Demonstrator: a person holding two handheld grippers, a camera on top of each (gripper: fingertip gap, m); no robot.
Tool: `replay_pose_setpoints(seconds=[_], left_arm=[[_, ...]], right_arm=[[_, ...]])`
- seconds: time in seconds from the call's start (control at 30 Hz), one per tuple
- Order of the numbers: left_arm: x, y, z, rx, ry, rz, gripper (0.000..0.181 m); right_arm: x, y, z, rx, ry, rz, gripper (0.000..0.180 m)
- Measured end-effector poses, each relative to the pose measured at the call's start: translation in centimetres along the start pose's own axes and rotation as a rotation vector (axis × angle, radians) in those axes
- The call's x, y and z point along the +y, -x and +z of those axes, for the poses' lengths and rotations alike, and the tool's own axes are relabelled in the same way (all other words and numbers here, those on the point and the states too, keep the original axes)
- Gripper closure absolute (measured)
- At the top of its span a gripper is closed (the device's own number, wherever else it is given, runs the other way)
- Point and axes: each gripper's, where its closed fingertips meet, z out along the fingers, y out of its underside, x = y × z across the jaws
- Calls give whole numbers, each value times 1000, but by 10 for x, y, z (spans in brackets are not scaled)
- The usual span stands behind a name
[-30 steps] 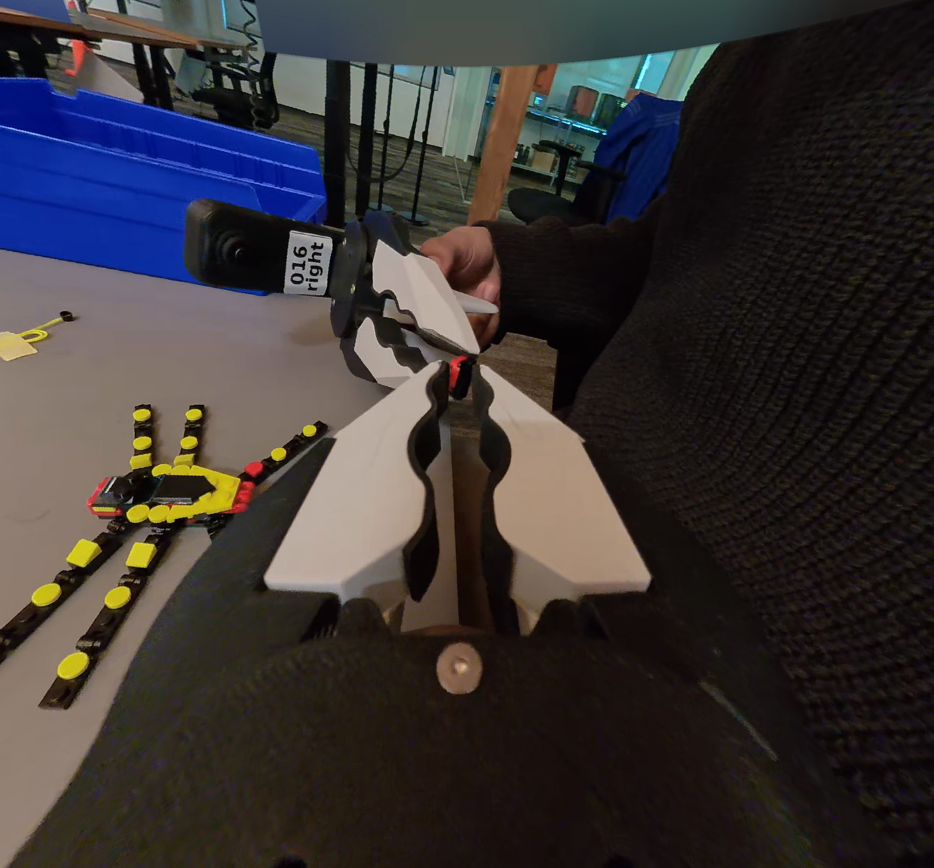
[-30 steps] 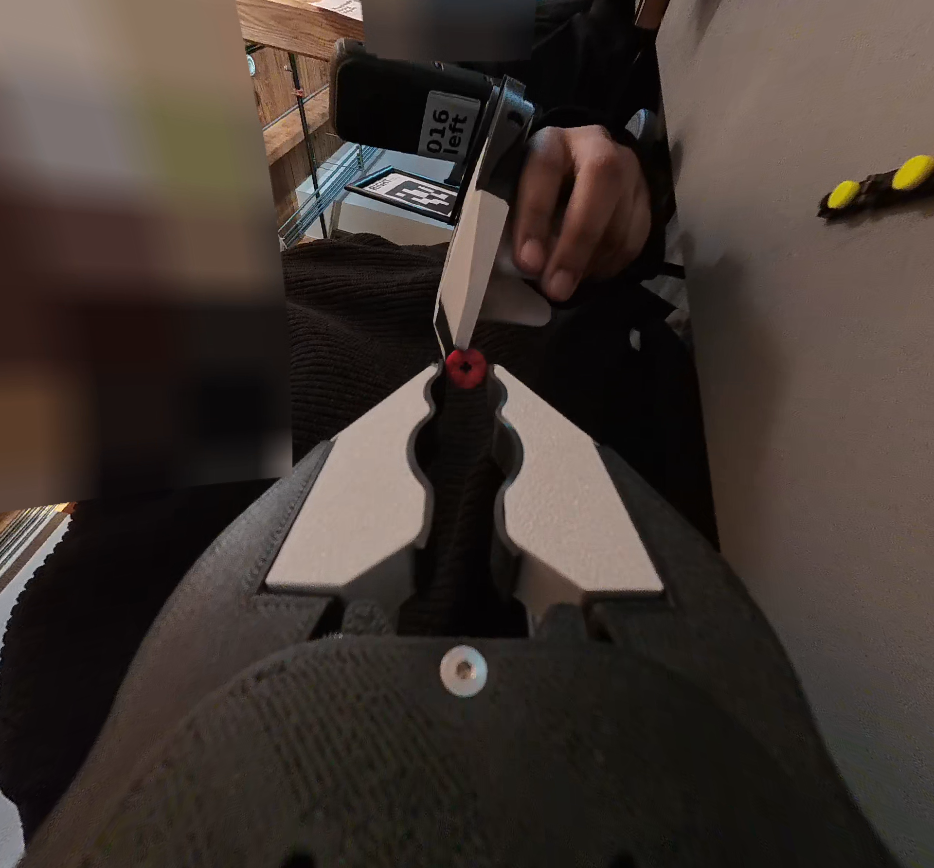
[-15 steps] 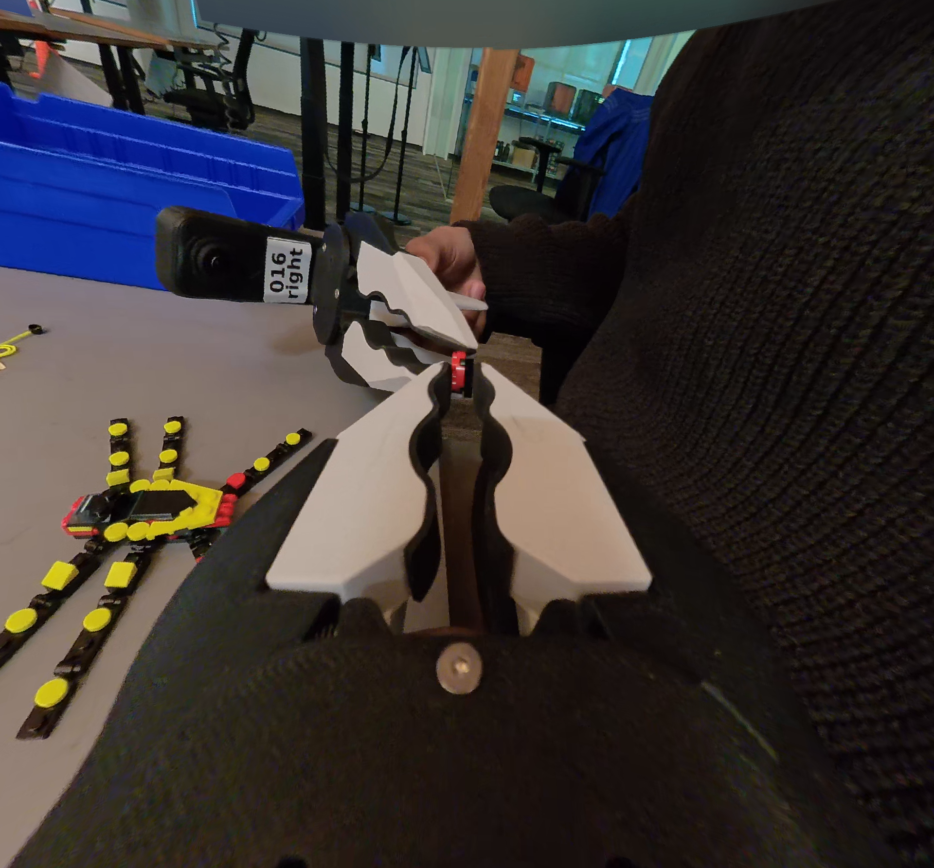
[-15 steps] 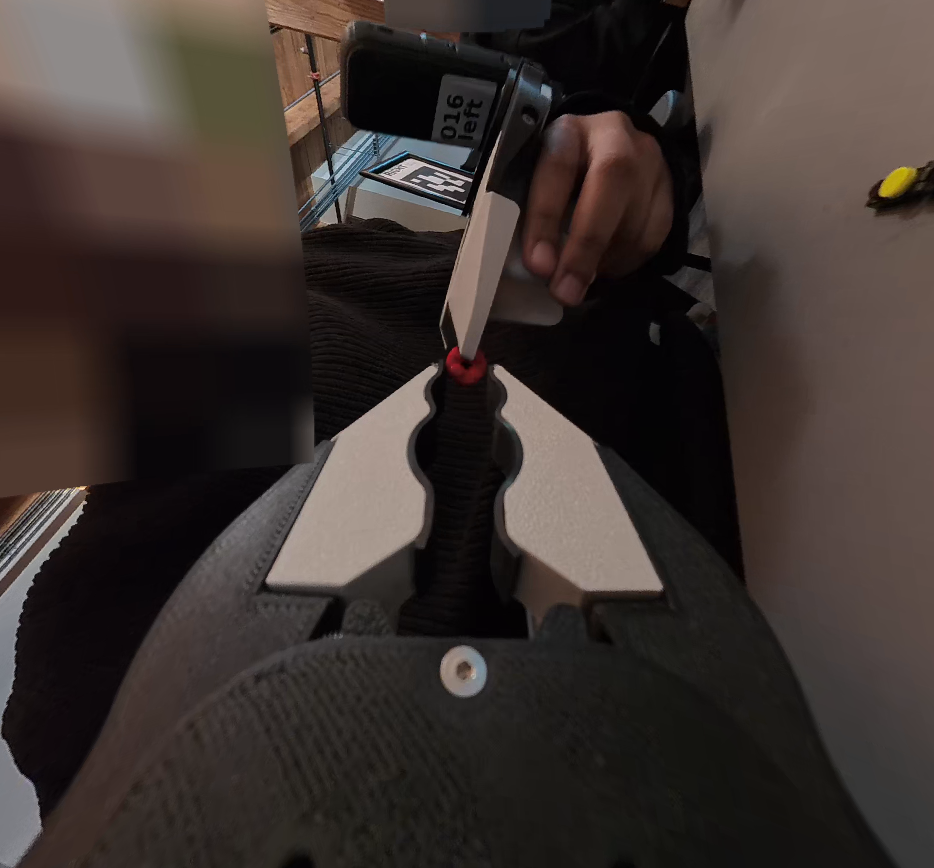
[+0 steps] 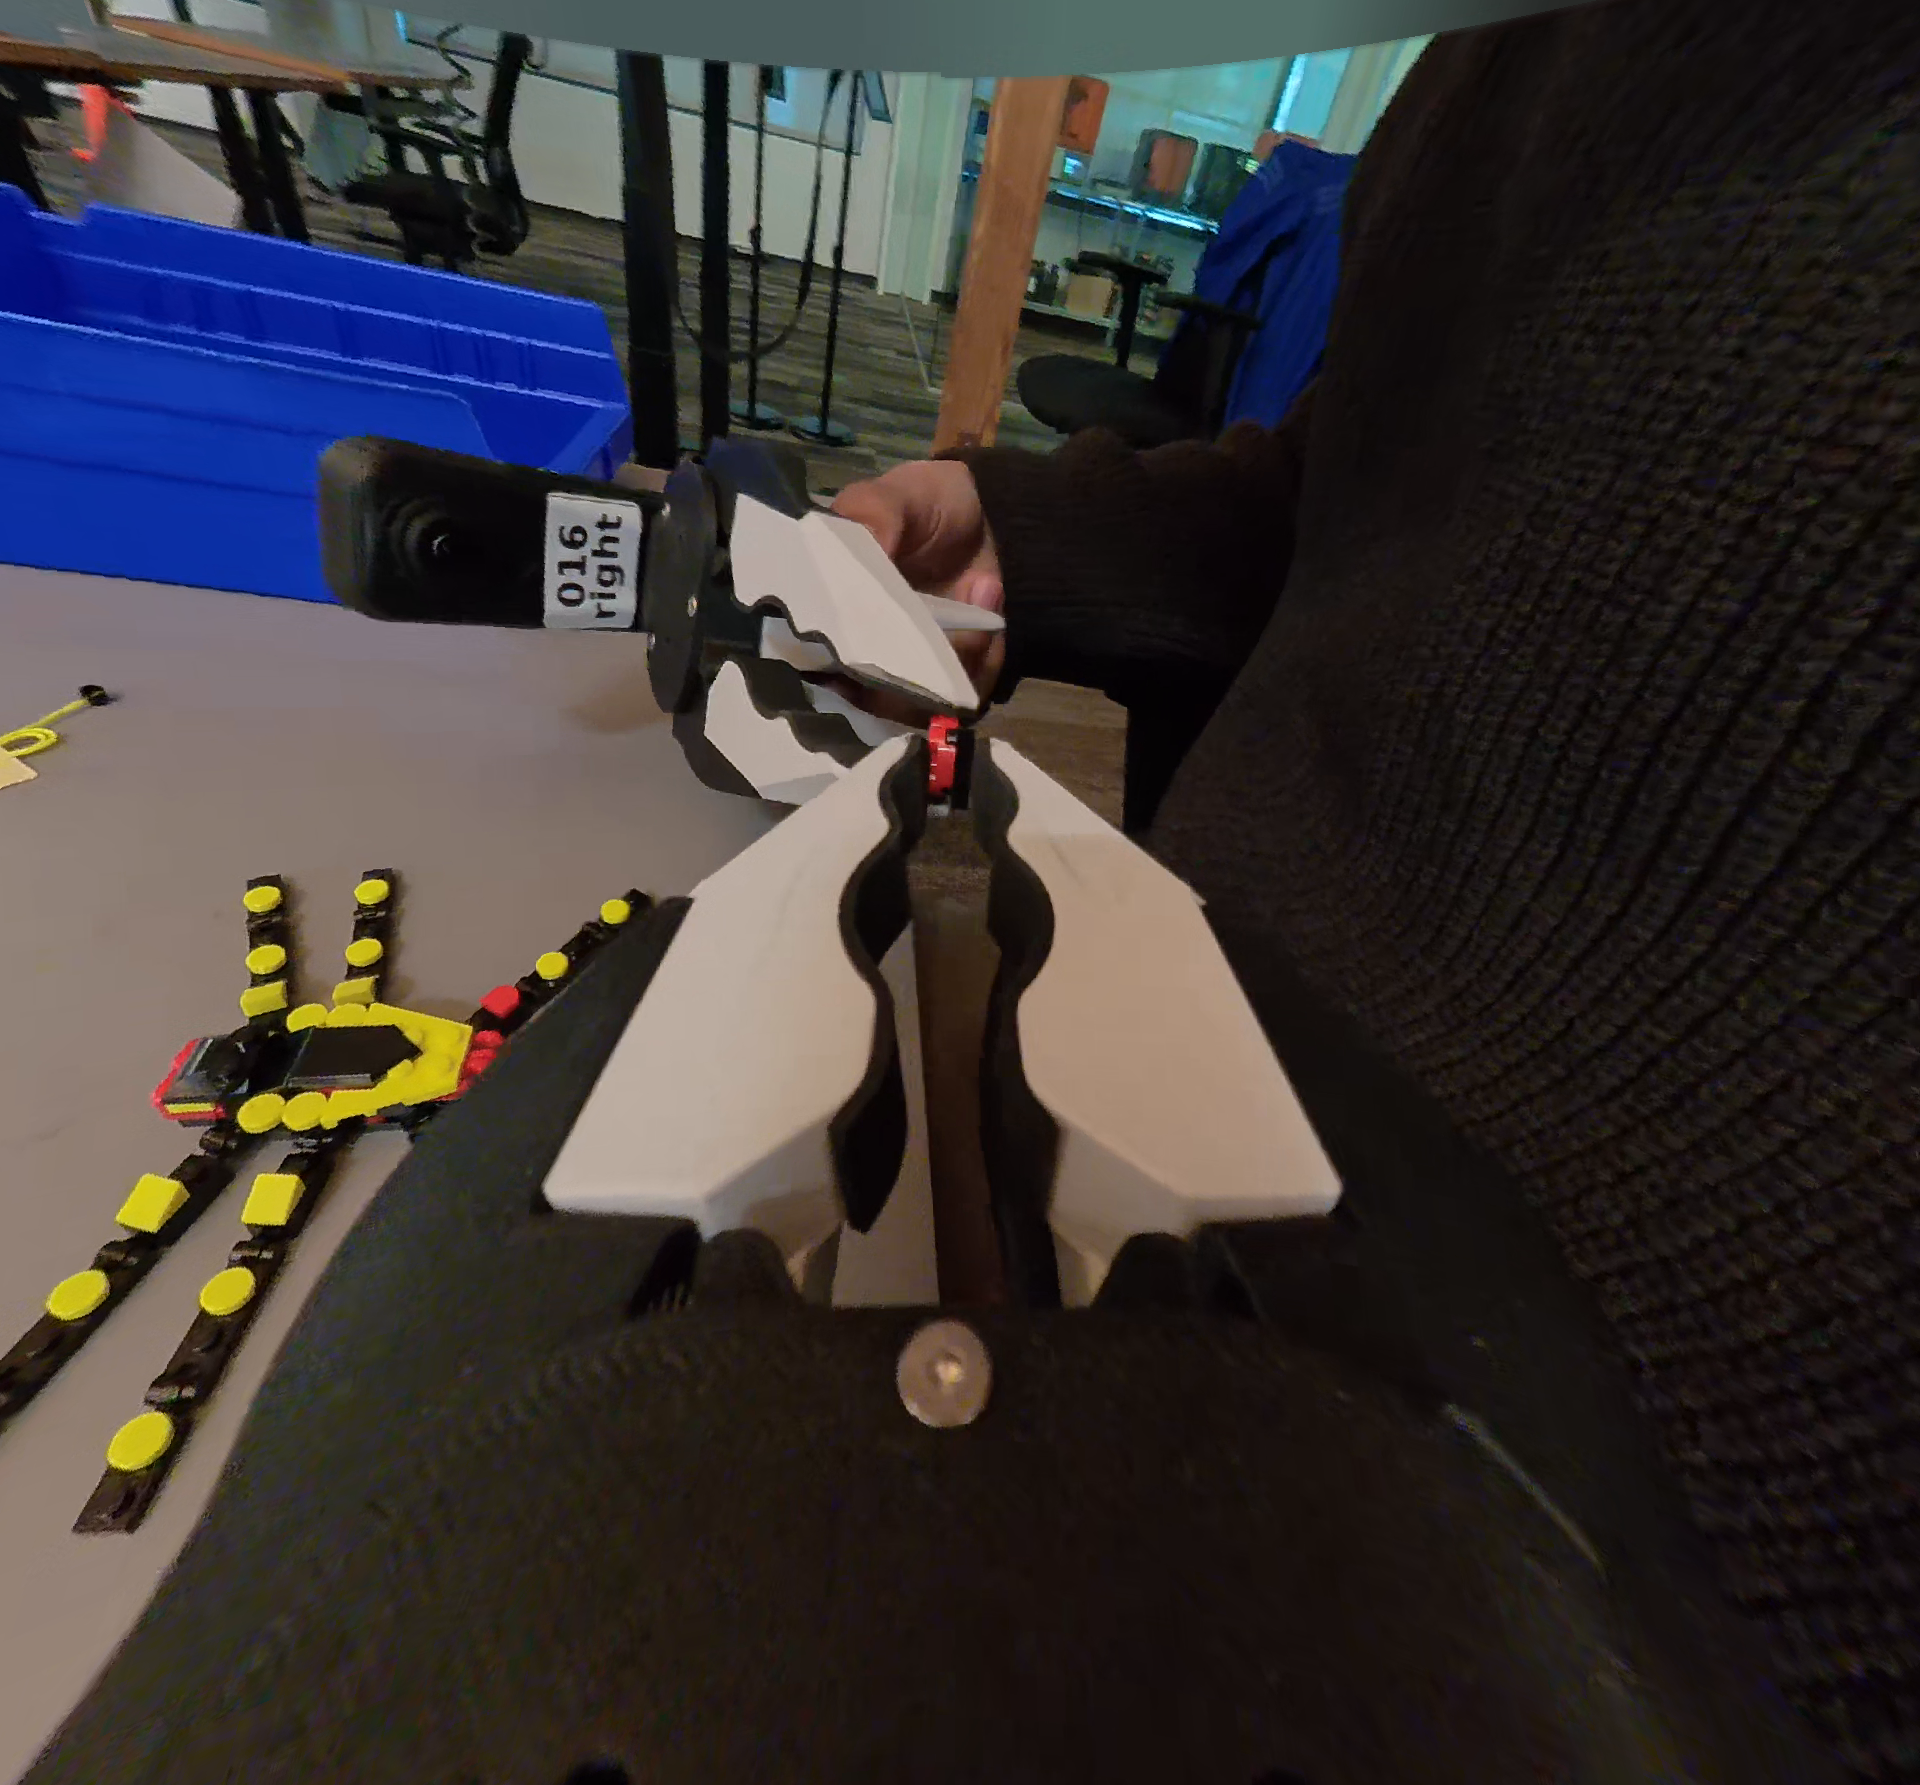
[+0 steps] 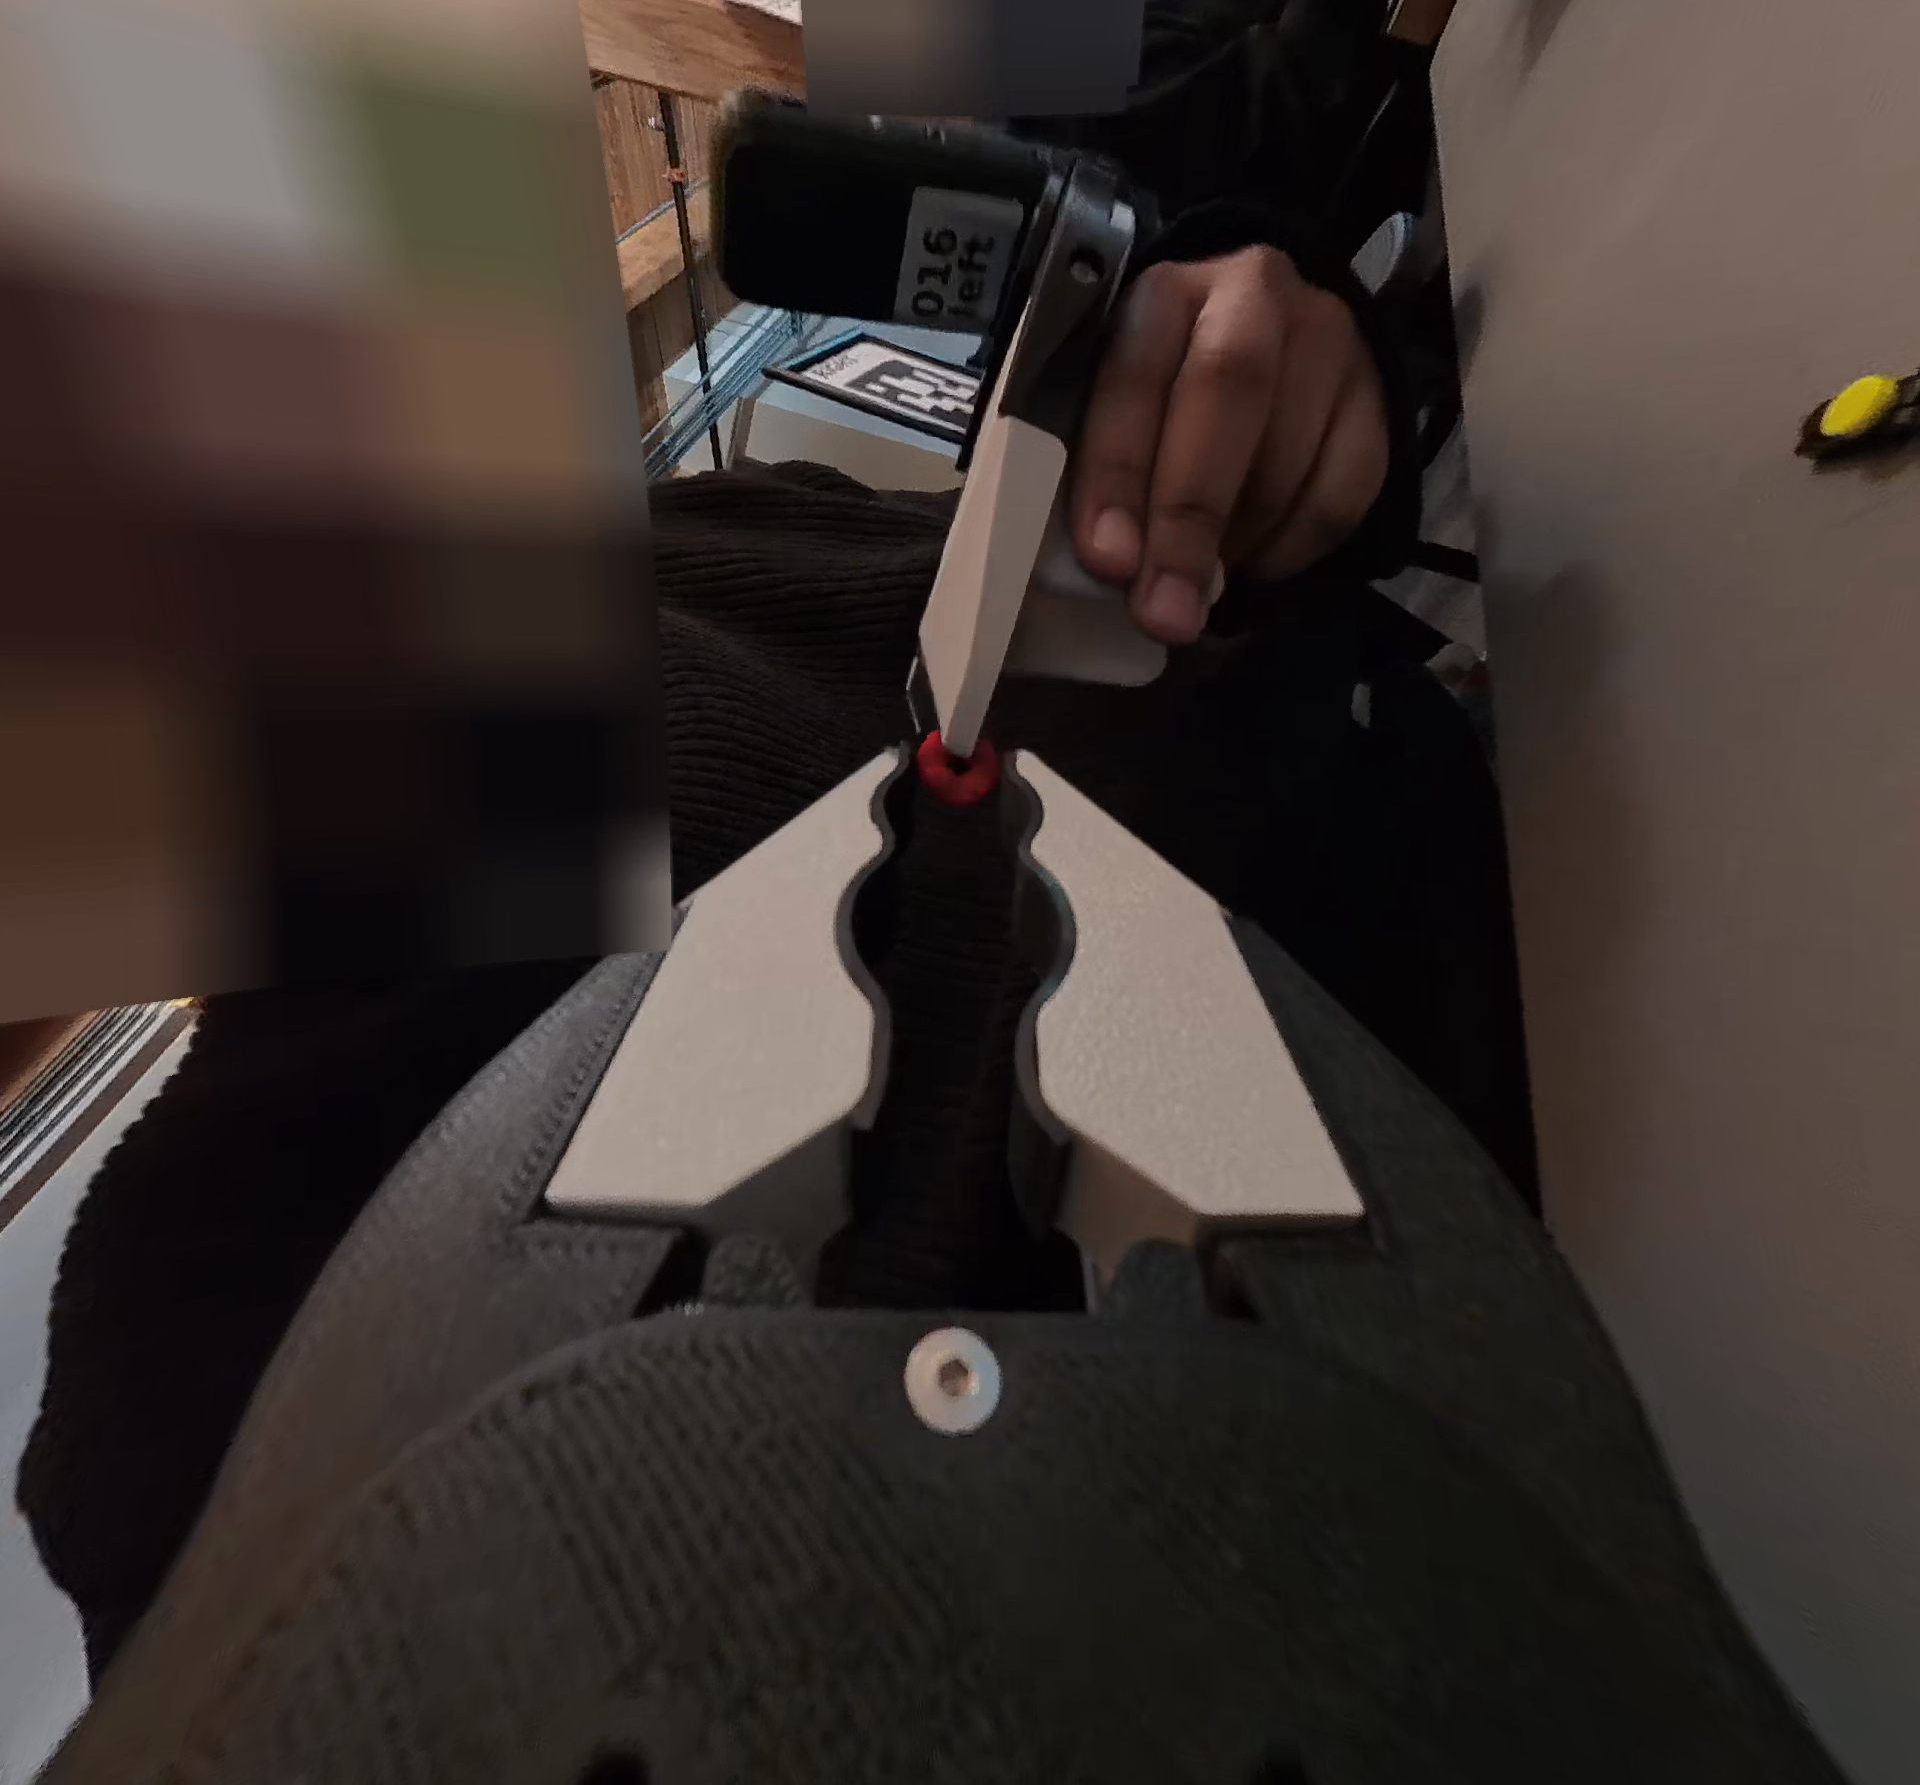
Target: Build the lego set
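Note:
A small red round piece [image 5: 941,756] sits between the tips of my left gripper [image 5: 945,771], which is shut on its flat sides, with a black bit beside it. My right gripper [image 6: 956,779] meets it tip to tip just off the table edge. Its jaws are narrow and closed across the same red piece [image 6: 956,781]. The right gripper also shows in the left wrist view [image 5: 961,709], and the left gripper in the right wrist view [image 6: 951,748]. The black, yellow and red lego model [image 5: 312,1060] with long studded legs lies on the grey table [image 5: 364,748].
A blue bin [image 5: 260,385] stands at the table's far edge. A small yellow tag [image 5: 26,748] lies at the left. The person's black sweater [image 5: 1558,800] fills the right. One yellow stud of the model [image 6: 1865,405] shows beside the table [image 6: 1714,800]. The tips of both grippers are at nearly the same place.
Both grippers stay tip to tip on the red piece. The pair has shifted only slightly against the table.

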Motion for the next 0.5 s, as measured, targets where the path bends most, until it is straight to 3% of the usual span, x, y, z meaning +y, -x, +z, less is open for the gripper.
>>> replay_pose_setpoints(seconds=[0.1,0.13,0.2,0.27,0.33,0.5], left_arm=[[3,9,0,-63,4,0,176],[3,12,-1,-89,1,12,170],[2,17,-3,-123,-13,30,143],[-2,29,-8,-186,-34,13,138],[-4,45,-14,-255,-52,-29,137],[-16,68,-30,-295,-161,-236,137]], right_arm=[[-6,-6,-6,43,-35,-10,165],[-8,-7,-8,52,-48,-16,165],[-15,-5,-14,64,-84,-44,165],[-27,-6,-26,137,-145,-113,165],[-41,-21,-49,363,-202,-246,166],[-62,-51,-152,1199,-148,-670,165]])
